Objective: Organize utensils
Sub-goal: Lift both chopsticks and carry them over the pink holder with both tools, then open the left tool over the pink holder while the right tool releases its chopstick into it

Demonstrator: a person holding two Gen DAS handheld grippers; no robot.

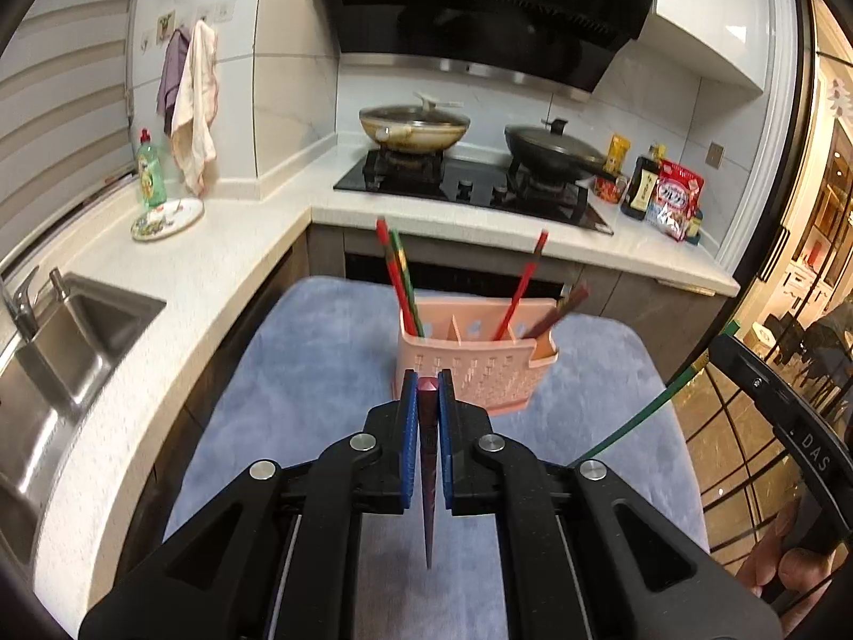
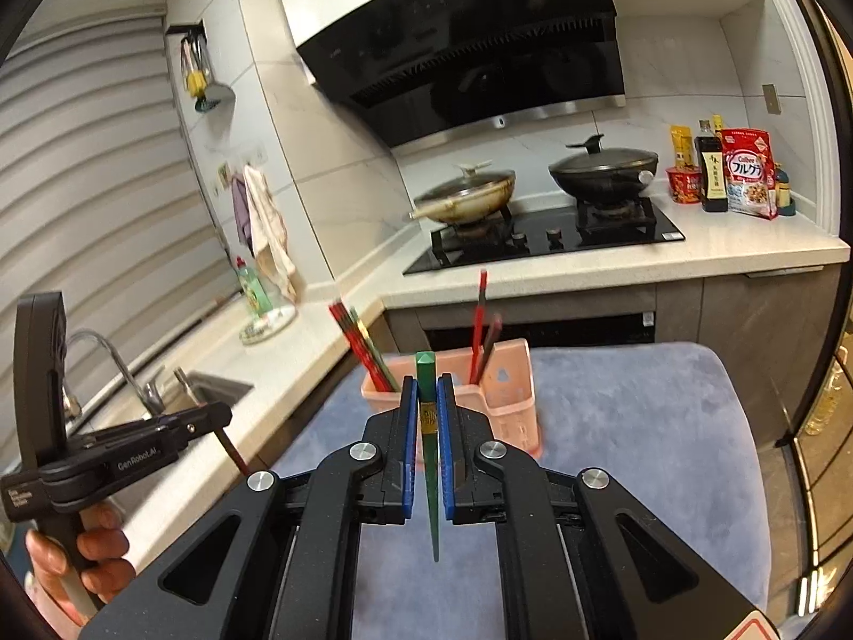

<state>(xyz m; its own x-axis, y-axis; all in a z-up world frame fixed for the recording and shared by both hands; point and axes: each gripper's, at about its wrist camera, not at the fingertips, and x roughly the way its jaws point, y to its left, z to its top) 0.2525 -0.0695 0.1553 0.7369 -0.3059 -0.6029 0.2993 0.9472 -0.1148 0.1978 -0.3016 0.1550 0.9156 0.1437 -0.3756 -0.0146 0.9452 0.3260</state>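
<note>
A: Left gripper (image 1: 428, 389) jaws clamped on dark purple chopstick (image 1: 428, 480), frame centre; long axis vertical in frame, blunt end up, tip down.

B: Right gripper (image 2: 428, 389) jaws clamped on green chopstick (image 2: 431, 469), same orientation. Pink holder (image 2: 506, 400) behind, centre frame, on blue cloth (image 2: 640, 426); its chopsticks lean.

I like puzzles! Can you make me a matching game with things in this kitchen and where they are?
Things:
1. green chopstick
2. dark purple chopstick
3. black pan
4. pink holder

Places:
A. on the blue cloth
B. in the left gripper
C. on the stove
D. in the right gripper

Pairs: 1-D, 2-B, 3-C, 4-A
</note>
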